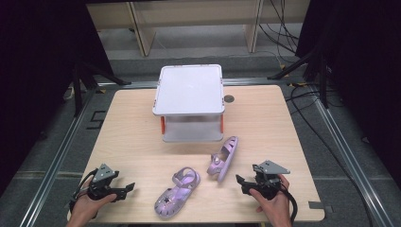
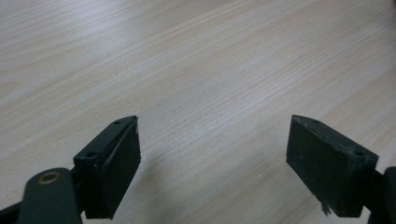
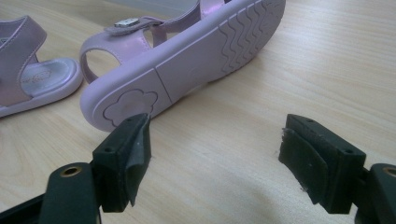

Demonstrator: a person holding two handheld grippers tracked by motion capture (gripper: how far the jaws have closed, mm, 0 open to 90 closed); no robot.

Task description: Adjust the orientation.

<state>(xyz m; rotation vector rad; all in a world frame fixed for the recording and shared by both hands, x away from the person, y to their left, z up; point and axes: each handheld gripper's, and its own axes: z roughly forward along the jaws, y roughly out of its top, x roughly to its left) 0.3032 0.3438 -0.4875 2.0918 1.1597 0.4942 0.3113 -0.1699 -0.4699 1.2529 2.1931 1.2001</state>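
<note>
Tipped sandal (image 1: 223,158): lies on its side near the right gripper (image 1: 241,181), sole (image 3: 196,56) facing it, long axis running from the near edge toward the rack, heel nearest the jaws.
Flat sandal (image 1: 177,192): sits upright between the grippers, toe toward the near edge, just beside its mate.
Left gripper (image 1: 128,188): jaws spread, nothing between.
Right gripper: jaws spread, empty.
Beyond: white two-tier rack (image 1: 189,90) at mid-table.
Room: bare table (image 1: 127,137) left of the sandals.
</note>
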